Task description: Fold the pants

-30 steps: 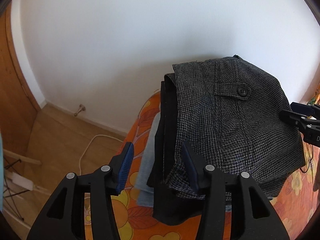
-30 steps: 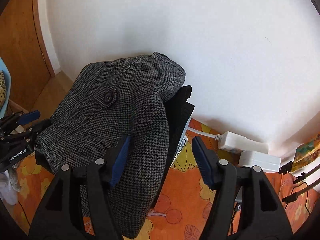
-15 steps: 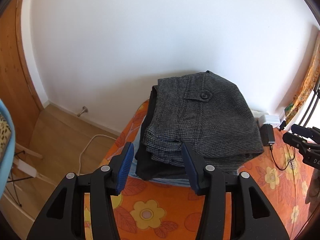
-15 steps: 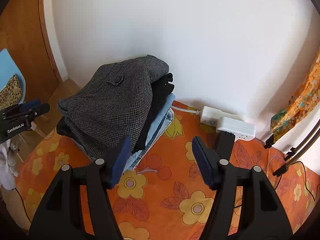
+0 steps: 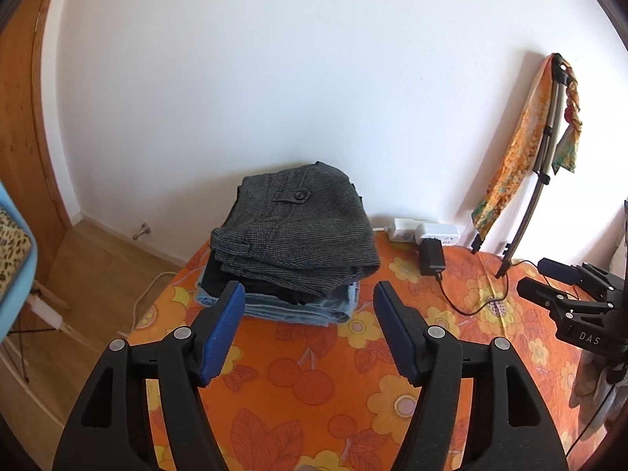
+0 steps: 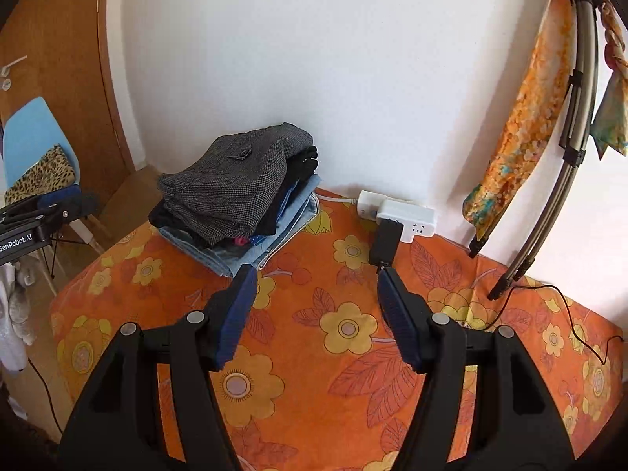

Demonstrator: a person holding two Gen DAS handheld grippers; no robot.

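Observation:
Folded grey houndstooth pants [image 5: 294, 227] lie on top of a stack of folded clothes, over a black garment and blue jeans [image 5: 298, 308], at the far left corner of the orange flowered surface [image 5: 314, 384]. The stack also shows in the right wrist view [image 6: 231, 192]. My left gripper [image 5: 308, 298] is open and empty, in front of the stack. My right gripper [image 6: 314, 282] is open and empty, to the right of the stack and apart from it. The right gripper shows at the right edge of the left wrist view [image 5: 565, 298].
A white power strip [image 6: 396, 216] with a black adapter [image 6: 386, 243] and cable lies by the wall. A tripod [image 6: 549, 180] draped with an orange scarf leans at the right. A blue chair [image 6: 35, 145] and a wooden door stand at the left.
Both grippers have pulled back from the stack of clothes. The grey pants rest on top of the stack, free of both grippers.

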